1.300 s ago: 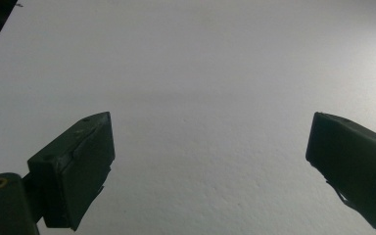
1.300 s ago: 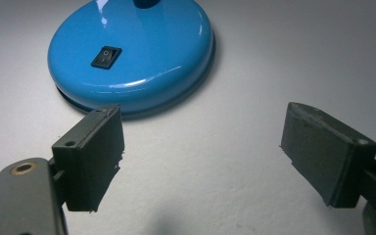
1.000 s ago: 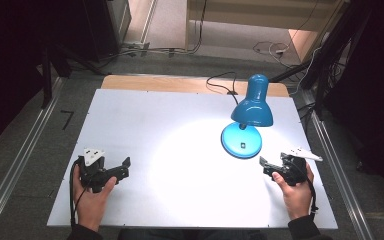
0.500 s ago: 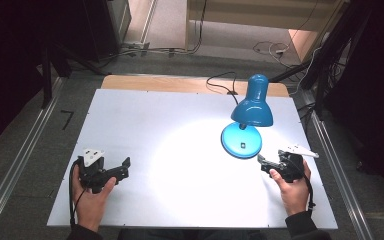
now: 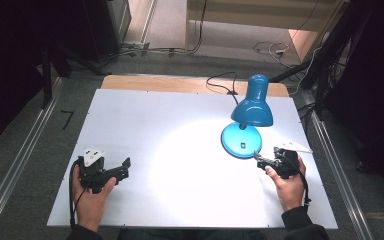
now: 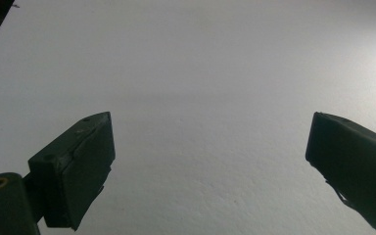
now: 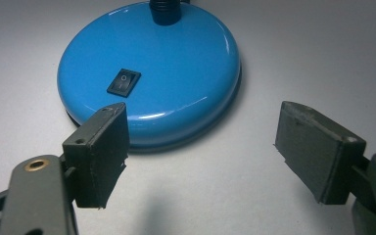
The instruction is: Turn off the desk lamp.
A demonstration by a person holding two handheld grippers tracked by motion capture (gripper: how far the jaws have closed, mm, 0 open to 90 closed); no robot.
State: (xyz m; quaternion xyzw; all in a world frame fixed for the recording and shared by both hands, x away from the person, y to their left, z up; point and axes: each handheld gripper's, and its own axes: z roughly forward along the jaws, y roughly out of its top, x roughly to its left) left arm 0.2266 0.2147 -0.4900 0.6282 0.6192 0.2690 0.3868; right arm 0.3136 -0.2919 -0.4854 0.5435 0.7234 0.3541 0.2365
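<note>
Two black grippers are in our hands over the white table (image 5: 145, 115). Our right gripper (image 7: 200, 147), jaws spread and just easing narrower with nothing between them, sits just short of the glossy blue desk lamp's round base (image 7: 176, 63), whose black rocker switch (image 7: 124, 81) lies at eleven o'clock from it. Pushing off-centre could skid the light lamp or tip its shade (image 5: 252, 107). Our left gripper (image 5: 115, 172) rests released at seven o'clock on the table.
</note>
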